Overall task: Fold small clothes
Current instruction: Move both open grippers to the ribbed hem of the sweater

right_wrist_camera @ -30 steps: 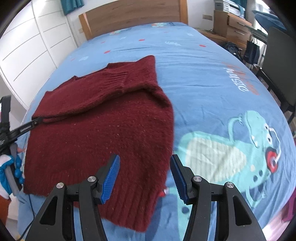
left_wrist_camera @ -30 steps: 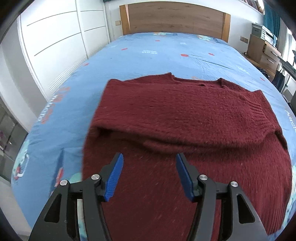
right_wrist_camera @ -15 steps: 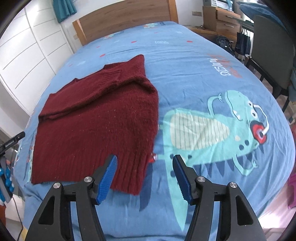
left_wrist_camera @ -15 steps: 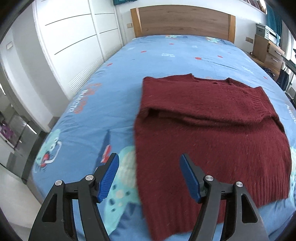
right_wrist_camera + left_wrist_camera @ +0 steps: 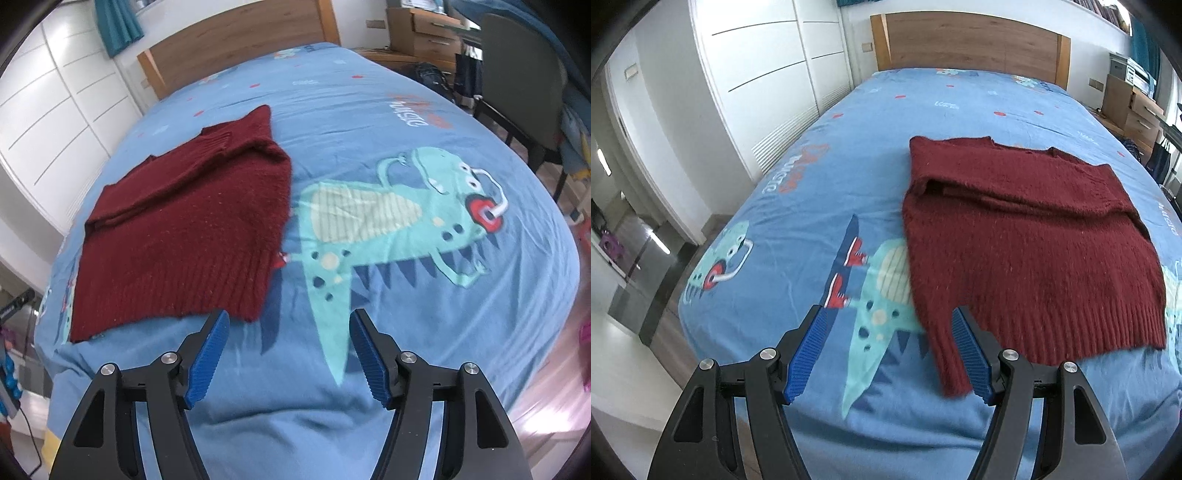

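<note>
Left wrist view shows your left gripper [image 5: 888, 347] with its two blue fingers [image 5: 809, 354] spread wide apart. Nothing is held between them. The right finger pad sits in front of the near left corner of the red sweater [image 5: 1027, 251], but it is not squeezing it. The gripper points down at a slant toward the bed [image 5: 798, 184], over the near edge.

In the right wrist view your right gripper [image 5: 290, 350] has its jaws opening, and they are wide apart with nothing between them but blue sheet. Its left finger [image 5: 208, 354] is just beside the near right corner of the red sweater [image 5: 184, 236], and you cannot tell if it touches. This gripper points down at a slant too, over the near edge of the bed [image 5: 406, 110].

The red sweater lies flat on the bed. Its sleeves are folded in across the top part, and its ribbed bottom edge faces you. It covers part of a green dinosaur picture [image 5: 399, 218] on the sheet, and the dinosaur's head sticks out to the right of the sweater. Behind the sweater, at the far end of the bed, stands a wooden headboard [image 5: 967, 40]. White cupboard doors [image 5: 764, 74] are to the left of the bed.
</note>
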`<state>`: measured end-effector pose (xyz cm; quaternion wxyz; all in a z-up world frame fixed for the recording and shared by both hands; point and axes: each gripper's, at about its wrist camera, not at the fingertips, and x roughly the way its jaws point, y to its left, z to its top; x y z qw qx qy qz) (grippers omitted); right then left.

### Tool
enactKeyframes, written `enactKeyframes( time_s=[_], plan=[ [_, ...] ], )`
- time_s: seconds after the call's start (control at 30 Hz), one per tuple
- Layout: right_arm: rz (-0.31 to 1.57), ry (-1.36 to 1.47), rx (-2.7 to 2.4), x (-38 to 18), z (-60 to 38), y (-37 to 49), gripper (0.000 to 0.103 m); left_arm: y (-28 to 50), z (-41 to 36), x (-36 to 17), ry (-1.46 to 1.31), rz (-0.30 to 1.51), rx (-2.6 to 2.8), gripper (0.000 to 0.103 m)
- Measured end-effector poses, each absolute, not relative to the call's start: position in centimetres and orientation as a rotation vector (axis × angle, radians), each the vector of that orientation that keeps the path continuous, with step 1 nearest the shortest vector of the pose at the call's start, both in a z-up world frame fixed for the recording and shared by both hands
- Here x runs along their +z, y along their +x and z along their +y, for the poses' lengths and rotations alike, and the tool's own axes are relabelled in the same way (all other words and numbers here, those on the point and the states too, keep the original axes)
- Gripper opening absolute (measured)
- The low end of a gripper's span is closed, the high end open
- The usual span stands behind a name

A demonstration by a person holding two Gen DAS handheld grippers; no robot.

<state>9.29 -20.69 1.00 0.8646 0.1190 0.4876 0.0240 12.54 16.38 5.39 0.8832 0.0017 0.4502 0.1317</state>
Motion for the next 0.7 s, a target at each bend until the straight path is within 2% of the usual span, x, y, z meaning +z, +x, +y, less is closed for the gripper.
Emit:
enactKeyframes(
  time_s=[0.33,0.7],
  plan=[
    [1.047,0.289,0.009,0.0,-22.8,8.5,0.07,11.3,18.2,2.1,-0.123,1.039,0.206,0.064],
    [1.129,0.31,0.127,-3.4,-19.9,14.7,0.07,14.2,20.1,-2.4,-0.375,1.162,0.088,0.064]
  ],
)
